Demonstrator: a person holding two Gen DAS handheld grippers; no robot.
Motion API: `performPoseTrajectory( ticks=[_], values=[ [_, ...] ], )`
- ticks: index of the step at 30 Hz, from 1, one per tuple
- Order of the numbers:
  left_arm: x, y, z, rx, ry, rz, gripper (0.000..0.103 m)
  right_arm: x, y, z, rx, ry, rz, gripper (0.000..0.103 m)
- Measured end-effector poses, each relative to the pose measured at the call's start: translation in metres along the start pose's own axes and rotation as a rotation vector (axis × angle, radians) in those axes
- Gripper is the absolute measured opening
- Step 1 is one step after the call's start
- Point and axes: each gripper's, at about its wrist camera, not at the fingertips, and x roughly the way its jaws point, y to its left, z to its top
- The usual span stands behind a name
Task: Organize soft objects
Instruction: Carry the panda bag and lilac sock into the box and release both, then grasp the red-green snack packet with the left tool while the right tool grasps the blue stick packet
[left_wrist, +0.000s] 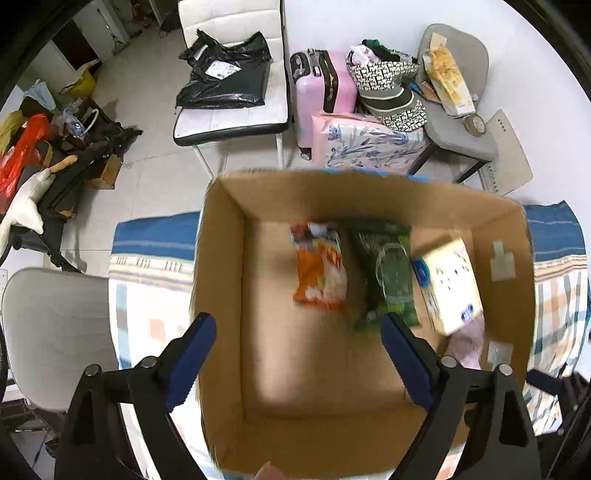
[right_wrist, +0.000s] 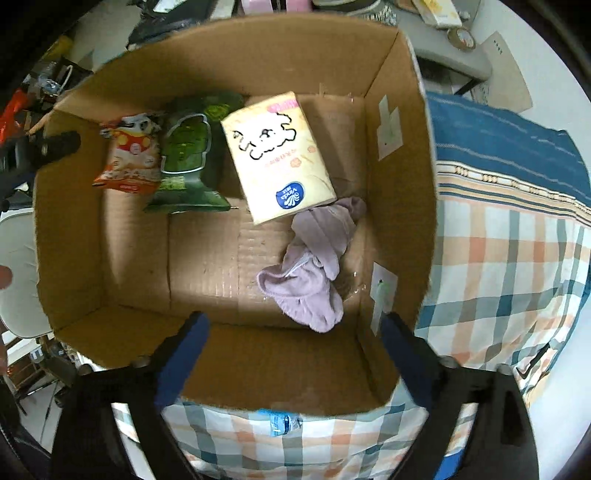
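An open cardboard box (left_wrist: 221, 295) (right_wrist: 402, 184) stands on a plaid cloth. Inside lie an orange snack bag (left_wrist: 319, 269) (right_wrist: 129, 162), a green snack bag (left_wrist: 388, 273) (right_wrist: 188, 158), a cream tissue pack (left_wrist: 450, 284) (right_wrist: 277, 155) and a crumpled lilac cloth (right_wrist: 310, 266) (left_wrist: 469, 343). My left gripper (left_wrist: 299, 328) hangs open and empty above the box's near left part. My right gripper (right_wrist: 295, 328) hangs open and empty above the box's near edge, close to the lilac cloth. The left gripper's tip (right_wrist: 55, 147) shows over the box's left wall in the right wrist view.
The plaid cloth (right_wrist: 498, 258) covers the surface under the box. Beyond it are a white chair (left_wrist: 236, 74) with a black bag, a pink suitcase (left_wrist: 321, 88), a floral pillow (left_wrist: 369, 140) and a grey chair (left_wrist: 458, 122) with clutter. Another grey chair (left_wrist: 55, 332) stands at the left.
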Motion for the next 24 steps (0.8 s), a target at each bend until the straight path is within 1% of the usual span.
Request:
performPoseTrajectory(
  ticks=[2,6,9,12,14,18,20,24],
  values=[
    [-0.014,-0.002,-0.018,-0.007,-0.028,-0.015,0.1,-0.009,0.002,-0.01,-0.002,-0.03,0.003,0.103],
    [-0.04,-0.005,-0.043,-0.02,-0.093,-0.006,0.101,-0.024,0.007,-0.026,-0.001,-0.096,0.003,0.103],
    [-0.056,-0.006,-0.061,-0.025,-0.12,-0.019,0.101,-0.032,0.009,-0.036,-0.006,-0.143,0.002,0.103],
    [-0.068,-0.007,-0.077,-0.023,-0.125,-0.032,0.101,-0.045,0.011,-0.046,-0.006,-0.182,0.013,0.103],
    [-0.075,-0.009,-0.088,-0.015,-0.123,-0.024,0.101,-0.053,0.012,-0.052,-0.012,-0.204,0.015,0.103],
    [-0.091,-0.005,-0.101,-0.049,-0.144,-0.026,0.101,-0.067,0.014,-0.069,-0.02,-0.229,0.028,0.103],
    [-0.098,-0.003,-0.111,-0.064,-0.157,-0.033,0.101,-0.074,0.017,-0.078,-0.032,-0.247,0.019,0.103],
    [-0.101,0.004,-0.129,-0.102,-0.162,-0.02,0.101,-0.086,0.019,-0.093,-0.041,-0.278,0.04,0.103]
  ],
)
